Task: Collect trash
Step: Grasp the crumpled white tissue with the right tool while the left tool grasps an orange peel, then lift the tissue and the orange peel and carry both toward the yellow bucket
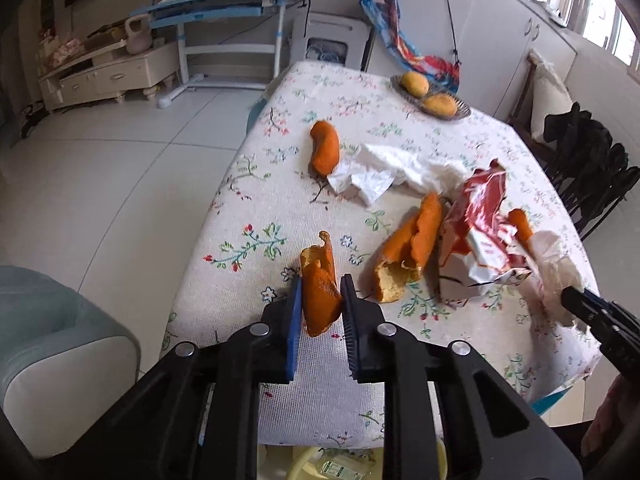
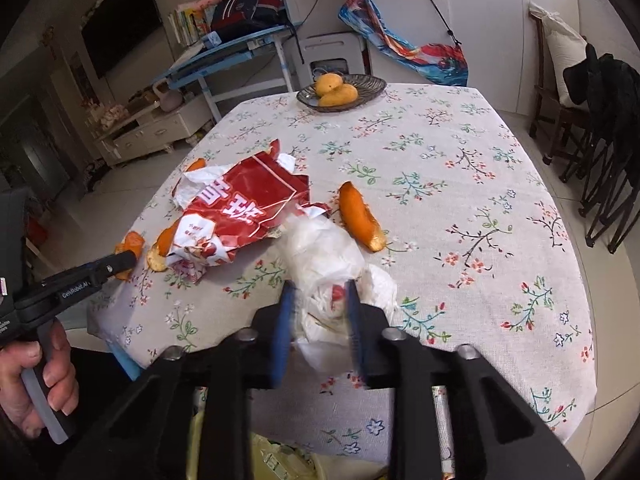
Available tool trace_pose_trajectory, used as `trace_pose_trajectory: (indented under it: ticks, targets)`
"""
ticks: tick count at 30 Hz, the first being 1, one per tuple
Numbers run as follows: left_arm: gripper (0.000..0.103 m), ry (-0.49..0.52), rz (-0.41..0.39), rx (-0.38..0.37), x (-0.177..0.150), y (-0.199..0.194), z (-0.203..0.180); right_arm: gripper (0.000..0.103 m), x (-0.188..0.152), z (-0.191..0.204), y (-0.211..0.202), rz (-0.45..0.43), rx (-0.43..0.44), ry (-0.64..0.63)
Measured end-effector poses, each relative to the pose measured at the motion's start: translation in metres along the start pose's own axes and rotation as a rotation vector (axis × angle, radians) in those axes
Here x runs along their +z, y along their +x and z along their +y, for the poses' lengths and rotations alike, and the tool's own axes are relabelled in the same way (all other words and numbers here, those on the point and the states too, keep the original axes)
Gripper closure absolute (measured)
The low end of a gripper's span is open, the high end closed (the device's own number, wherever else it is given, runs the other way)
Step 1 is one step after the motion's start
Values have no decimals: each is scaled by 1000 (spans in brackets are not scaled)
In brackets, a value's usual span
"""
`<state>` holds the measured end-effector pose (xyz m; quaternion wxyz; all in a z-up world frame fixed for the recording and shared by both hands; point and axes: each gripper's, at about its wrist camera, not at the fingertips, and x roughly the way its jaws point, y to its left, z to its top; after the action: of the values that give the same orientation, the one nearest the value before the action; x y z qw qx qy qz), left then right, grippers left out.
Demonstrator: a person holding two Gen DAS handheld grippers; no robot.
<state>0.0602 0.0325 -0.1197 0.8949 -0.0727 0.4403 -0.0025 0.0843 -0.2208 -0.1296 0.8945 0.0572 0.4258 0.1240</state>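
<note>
Left gripper point(image 1: 320, 296) clamps orange peel point(image 1: 320, 292); right gripper point(image 2: 320, 300) clamps plastic bag point(image 2: 328, 256).

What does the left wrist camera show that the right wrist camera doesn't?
Only the left wrist view shows the left gripper from behind, shut on an orange peel, and crumpled white paper beyond the snack bag. Only the right wrist view shows the right gripper closed on a white plastic bag, plus the hand squeezing the other gripper's handle. Both show the floral tablecloth, the red snack bag, loose peels, and the dish of mangoes.
</note>
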Motion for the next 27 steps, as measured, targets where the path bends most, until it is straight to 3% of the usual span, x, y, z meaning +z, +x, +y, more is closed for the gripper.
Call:
trace_pose_trajectory:
  ticks: [12,13,16,20,24,27]
  targets:
    - [85,-17,14,-12,-3,-1,5,77,-1,2,2,0,-3,-8]
    - [85,-19,21,-12,-3,1,6,74,-2,2,1,-4,-4,-8]
    - [85,-35,48,-5,-4,7,9,46,-1,1,-1,-26,-27,0]
    - [82,-40,50,11,-4,10,10,43,-2,-2,4,-4,-37,16]
    - [75,-8,43,28,-4,11,5,42,-3,-4,9,15,-29,25]
    - [72,30,36,55,-5,11,-1,53,-5,-2,11,30,-8,15]
